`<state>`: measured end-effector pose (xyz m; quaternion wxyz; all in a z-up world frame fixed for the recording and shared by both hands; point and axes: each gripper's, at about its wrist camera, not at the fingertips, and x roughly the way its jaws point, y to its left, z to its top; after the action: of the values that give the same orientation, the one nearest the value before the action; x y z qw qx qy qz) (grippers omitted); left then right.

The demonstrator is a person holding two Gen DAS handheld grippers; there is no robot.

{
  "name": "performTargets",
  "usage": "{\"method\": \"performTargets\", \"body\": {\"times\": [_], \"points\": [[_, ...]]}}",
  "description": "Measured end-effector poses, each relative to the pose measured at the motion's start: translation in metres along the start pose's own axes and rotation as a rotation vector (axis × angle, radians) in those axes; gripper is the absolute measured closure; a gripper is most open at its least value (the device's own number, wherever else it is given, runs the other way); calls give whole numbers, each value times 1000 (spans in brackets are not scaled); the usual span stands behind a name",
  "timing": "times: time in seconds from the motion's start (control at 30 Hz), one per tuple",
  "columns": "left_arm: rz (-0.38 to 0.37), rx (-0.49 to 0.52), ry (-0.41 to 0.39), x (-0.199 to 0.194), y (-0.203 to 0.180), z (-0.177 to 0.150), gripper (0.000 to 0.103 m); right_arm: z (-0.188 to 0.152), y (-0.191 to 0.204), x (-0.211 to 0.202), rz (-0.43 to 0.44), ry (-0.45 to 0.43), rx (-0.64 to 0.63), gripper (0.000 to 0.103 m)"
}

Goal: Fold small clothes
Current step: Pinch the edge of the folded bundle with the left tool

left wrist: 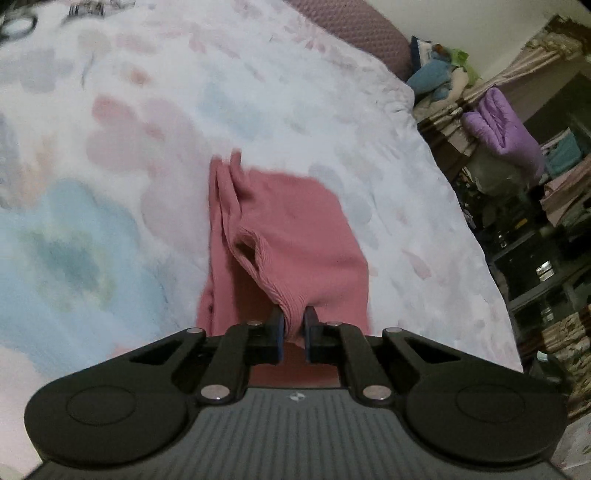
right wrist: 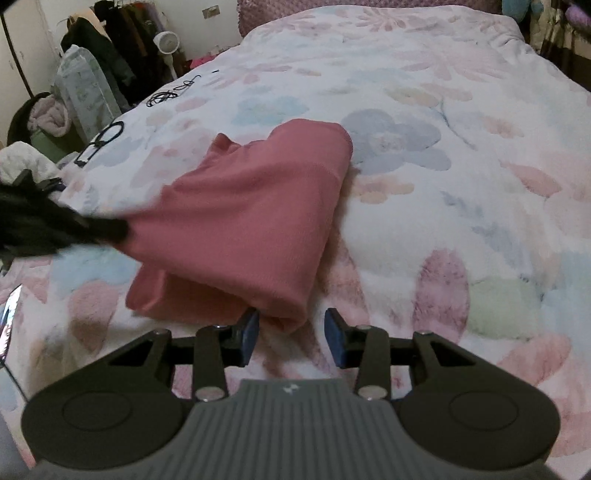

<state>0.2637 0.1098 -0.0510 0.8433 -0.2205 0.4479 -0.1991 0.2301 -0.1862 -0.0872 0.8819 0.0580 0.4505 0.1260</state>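
A pink knit garment [left wrist: 295, 229] lies partly folded on the flowered bed cover [left wrist: 110, 206]. My left gripper [left wrist: 294, 317] is shut on its ribbed hem, which bunches up between the pads. In the right wrist view the same garment [right wrist: 240, 206] stretches from a blurred black left gripper [right wrist: 107, 229] at its left corner down toward me. My right gripper [right wrist: 291, 323] stands open just above the cover. The garment's near folded corner reaches in between the fingers beside the left pad [right wrist: 251, 328], and the pads do not press on it.
Black hair ties and cords [right wrist: 162, 98] lie near the bed's left edge. Beyond that edge are hanging clothes [right wrist: 122, 33], bags and a white fan [right wrist: 166, 38]. In the left wrist view, shelves and a purple jacket [left wrist: 506, 129] crowd the bed's right side.
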Motion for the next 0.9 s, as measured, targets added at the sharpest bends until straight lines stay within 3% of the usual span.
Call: {"method": "performTargets", "body": {"times": [0.1,0.3,0.5,0.57,0.63,0.73,0.83,0.87,0.9], "points": [[37,5,25,1,10,-3,93,1,-1,-4,7,-6,-12,103],[97,-68,121,46,42,-43,93,-14,-7,-2,-12,62,-16,103],[83,-113,114,48,46,-45,86,-22,-25,-3,-14,77,40,103],[69,-113,111,38,47,-40,73,-18,-20,-11,18,43,25,96],[71,-99,100,27,52,-39,70,-16,-11,-15,32,22,-25,68],[70,-90,97,23,50,-37,70,-14,8,-7,19,11,-139,70],[80,-86,108,27,51,-39,70,-13,18,5,-13,7,-163,73],[85,-85,113,29,51,-39,70,-12,18,8,-31,9,-162,79],[87,-84,115,31,50,-39,70,-10,17,12,-42,13,-157,100]]}}
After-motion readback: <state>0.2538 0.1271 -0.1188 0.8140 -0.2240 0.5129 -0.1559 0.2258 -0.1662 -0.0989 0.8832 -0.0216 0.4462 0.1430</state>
